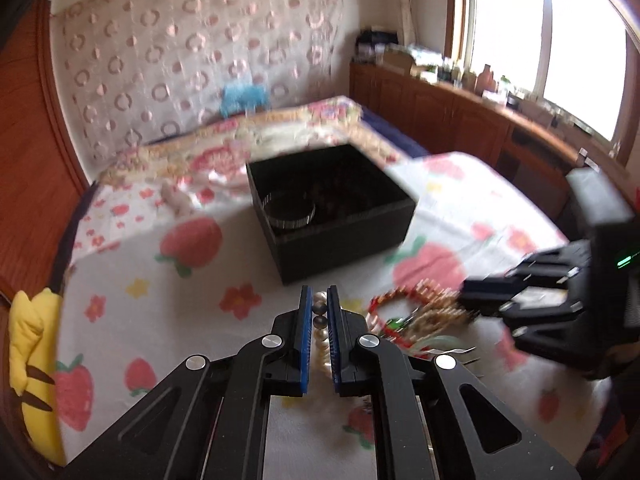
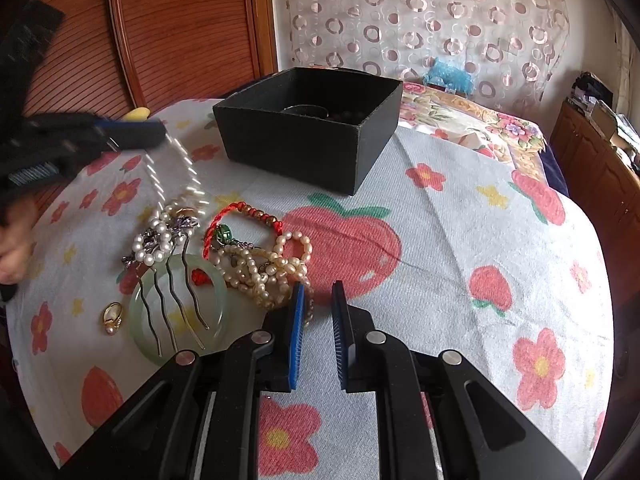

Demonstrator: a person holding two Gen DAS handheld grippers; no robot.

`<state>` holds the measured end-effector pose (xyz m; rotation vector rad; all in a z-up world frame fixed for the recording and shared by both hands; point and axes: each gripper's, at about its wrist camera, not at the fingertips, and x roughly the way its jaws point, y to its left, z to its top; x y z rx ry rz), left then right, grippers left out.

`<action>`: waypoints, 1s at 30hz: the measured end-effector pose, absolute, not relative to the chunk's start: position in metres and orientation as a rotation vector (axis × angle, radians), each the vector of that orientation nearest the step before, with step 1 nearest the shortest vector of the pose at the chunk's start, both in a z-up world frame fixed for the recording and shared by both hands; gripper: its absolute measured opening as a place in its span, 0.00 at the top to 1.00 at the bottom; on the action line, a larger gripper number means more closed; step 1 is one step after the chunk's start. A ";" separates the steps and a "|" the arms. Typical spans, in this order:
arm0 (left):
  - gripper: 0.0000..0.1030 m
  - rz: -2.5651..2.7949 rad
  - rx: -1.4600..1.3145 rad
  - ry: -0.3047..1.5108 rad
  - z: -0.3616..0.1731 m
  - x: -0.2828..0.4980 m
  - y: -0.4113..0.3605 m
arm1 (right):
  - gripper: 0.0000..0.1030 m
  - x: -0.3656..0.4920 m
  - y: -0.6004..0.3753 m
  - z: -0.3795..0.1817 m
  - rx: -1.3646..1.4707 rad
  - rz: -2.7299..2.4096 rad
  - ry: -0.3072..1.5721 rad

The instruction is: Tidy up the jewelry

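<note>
Covering bed (image 2: 460, 240): strawberry-print cloth (image 2: 340, 248).

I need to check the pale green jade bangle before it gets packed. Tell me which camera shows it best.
The right wrist view. There the pale green jade bangle lies almost whole and sharp on the strawberry-print cloth, a metal hair comb across it. In the left wrist view only a blurred greenish sliver shows by the jewelry pile.

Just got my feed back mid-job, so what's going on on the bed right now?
The left gripper is shut on a pearl strand, which trails from it to the jewelry pile on the strawberry-print cloth. The right gripper hangs beside the pile, holding nothing. The black box sits open beyond, with a metal bangle already inside. A jade bangle, hair comb and gold ring remain out.
</note>
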<state>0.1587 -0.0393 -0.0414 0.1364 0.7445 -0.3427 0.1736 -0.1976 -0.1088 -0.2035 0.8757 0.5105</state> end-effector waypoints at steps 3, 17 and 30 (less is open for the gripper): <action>0.94 -0.354 0.128 0.693 -0.022 0.147 -0.042 | 0.85 0.173 -0.197 -0.109 -0.207 0.509 0.874; 0.94 -0.393 0.102 0.513 0.047 0.107 -0.040 | 0.85 0.173 -0.194 -0.109 -0.215 0.505 0.873; 0.94 -0.388 0.092 0.440 0.078 0.094 -0.031 | 0.93 0.172 -0.192 -0.110 -0.231 0.502 0.868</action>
